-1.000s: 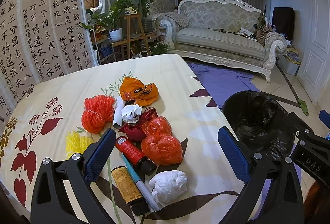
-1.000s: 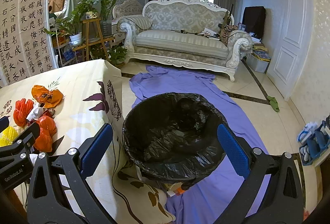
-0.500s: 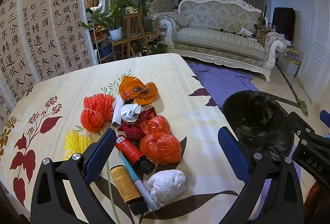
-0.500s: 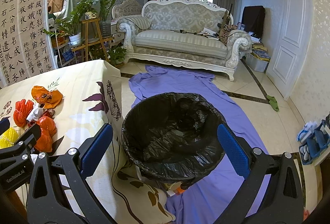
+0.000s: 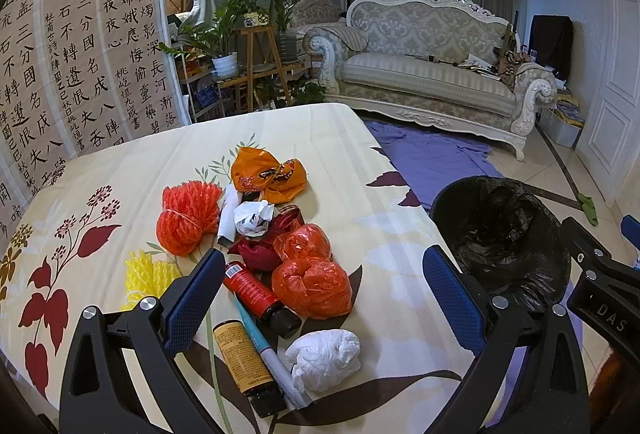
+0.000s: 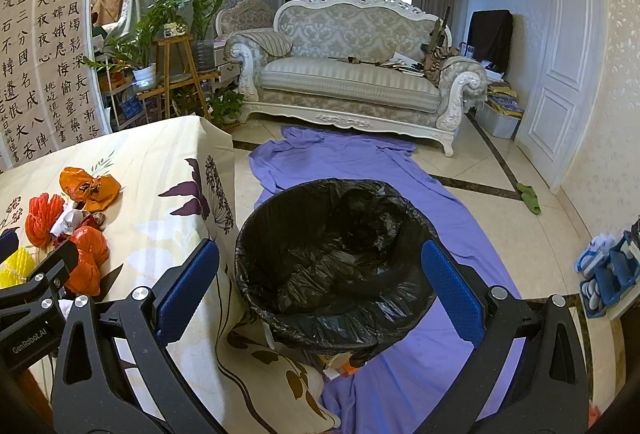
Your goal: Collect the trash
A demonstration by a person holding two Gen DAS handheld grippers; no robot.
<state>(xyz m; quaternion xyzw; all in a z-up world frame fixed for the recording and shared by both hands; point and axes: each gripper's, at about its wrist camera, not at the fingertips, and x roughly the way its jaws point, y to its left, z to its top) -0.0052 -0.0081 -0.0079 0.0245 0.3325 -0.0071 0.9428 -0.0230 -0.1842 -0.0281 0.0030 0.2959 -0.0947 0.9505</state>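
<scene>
Over on the left, the table (image 5: pixel 120 170) wears a cream cloth printed with red and purple flowers, and the rubbish sits heaped near its middle. Farthest left lies a yellow foam net (image 5: pixel 146 276), with a red foam net (image 5: pixel 186 216) just behind it. Next comes a crumpled white paper ball (image 5: pixel 253 218), and behind that an orange plastic bag (image 5: pixel 268 174). A dark red wrapper (image 5: pixel 260 252) lies under the paper ball, touching two knotted red plastic bags (image 5: pixel 310 274). Nearer to me, a red bottle with a black cap (image 5: pixel 260 294) and an amber bottle (image 5: pixel 246 362) lie on their sides, with a pen (image 5: pixel 266 352) running between them. A wad of white tissue (image 5: pixel 324 358) rests just right of the pen.

The left gripper (image 5: pixel 320 306) hangs above this near end of the heap, its blue-padded claw spread wide and holding nothing; the red bottle and tissue lie between its fingers as seen from its camera.

Further right, off the table's edge, a bin lined with a black bag (image 6: pixel 334 258) stands on a purple sheet (image 6: pixel 460 230) spread over the floor. The right gripper (image 6: pixel 320 294) hovers over it, its claw likewise spread and empty, framing the bin's mouth. A pale carved sofa (image 6: pixel 352 82) stands against the far wall.
</scene>
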